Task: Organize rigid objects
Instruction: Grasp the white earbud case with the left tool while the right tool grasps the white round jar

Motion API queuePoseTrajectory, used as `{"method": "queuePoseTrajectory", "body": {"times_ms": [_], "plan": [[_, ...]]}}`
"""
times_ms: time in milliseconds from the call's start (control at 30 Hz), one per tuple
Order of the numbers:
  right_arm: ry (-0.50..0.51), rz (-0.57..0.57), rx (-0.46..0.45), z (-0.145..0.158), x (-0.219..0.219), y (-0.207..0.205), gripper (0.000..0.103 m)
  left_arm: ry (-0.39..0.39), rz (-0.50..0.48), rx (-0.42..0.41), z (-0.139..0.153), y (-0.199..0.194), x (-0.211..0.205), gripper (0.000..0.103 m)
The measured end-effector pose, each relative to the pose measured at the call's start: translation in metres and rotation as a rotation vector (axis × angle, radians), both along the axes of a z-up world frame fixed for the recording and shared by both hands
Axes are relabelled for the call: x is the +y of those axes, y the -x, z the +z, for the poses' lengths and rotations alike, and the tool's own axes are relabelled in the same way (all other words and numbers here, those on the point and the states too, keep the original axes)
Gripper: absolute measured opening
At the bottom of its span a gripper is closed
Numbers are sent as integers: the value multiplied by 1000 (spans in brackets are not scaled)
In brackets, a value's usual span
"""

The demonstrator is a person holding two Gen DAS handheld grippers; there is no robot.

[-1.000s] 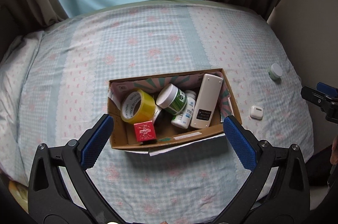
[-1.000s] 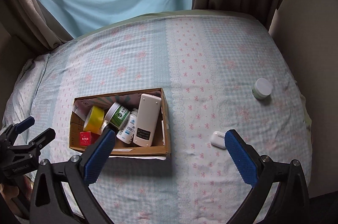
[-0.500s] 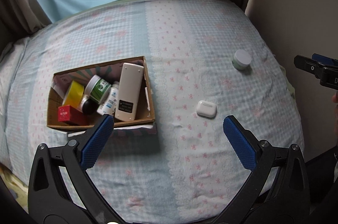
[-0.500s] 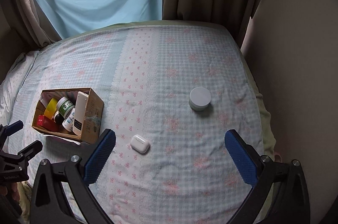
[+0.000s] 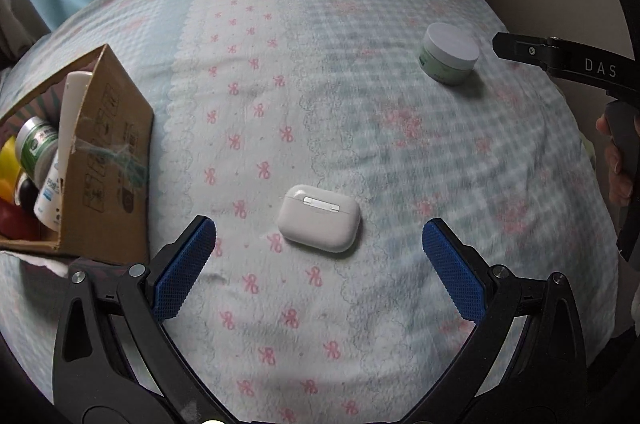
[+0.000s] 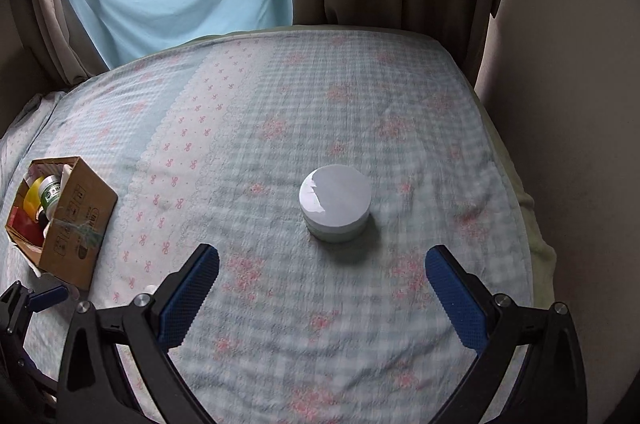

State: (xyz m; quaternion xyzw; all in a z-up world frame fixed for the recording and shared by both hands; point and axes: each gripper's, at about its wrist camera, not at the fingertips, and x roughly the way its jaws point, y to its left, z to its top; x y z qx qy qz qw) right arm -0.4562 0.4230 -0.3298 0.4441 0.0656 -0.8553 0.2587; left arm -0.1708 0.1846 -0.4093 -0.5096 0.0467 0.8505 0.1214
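Left gripper (image 5: 319, 244) spread wide, empty, above small white rounded plastic earbud case (image 5: 319, 223) on checked bedspread (image 5: 360, 144). Right gripper (image 6: 322, 270) equally wide, empty, facing round white-lidded pale green jar (image 6: 335, 202). Brown cardboard box (image 6: 76, 224) of items at left.

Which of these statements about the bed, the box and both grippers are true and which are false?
1. The left gripper is open, with the white earbud case lying ahead between its fingers. True.
2. The right gripper is shut on the round jar. False: it is open and the jar stands free on the bedspread.
3. The earbud case is inside the cardboard box. False: it lies on the bedspread beside the box.
4. The box holds a white remote. True.
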Motion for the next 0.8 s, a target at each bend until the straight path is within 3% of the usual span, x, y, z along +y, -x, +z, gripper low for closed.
{"method": "queuePoseTrajectory", "body": {"times_ms": [233, 433, 533, 767, 800], "plan": [[-11, 59, 50, -59, -17, 28, 103, 19, -40, -5, -58, 13, 5, 92], [-1, 72, 58, -83, -23, 47, 99, 28, -82, 51, -62, 12, 8, 90], [-11, 73, 58, -90, -27, 56, 91, 29, -102, 63, -63, 15, 11, 86], [-16, 108, 83, -91, -38, 59, 66, 3, -139, 73, -60, 10, 18, 58], [-21, 108, 88, -91, -39, 59, 66, 13, -140, 77, -59, 9, 19, 58]]}}
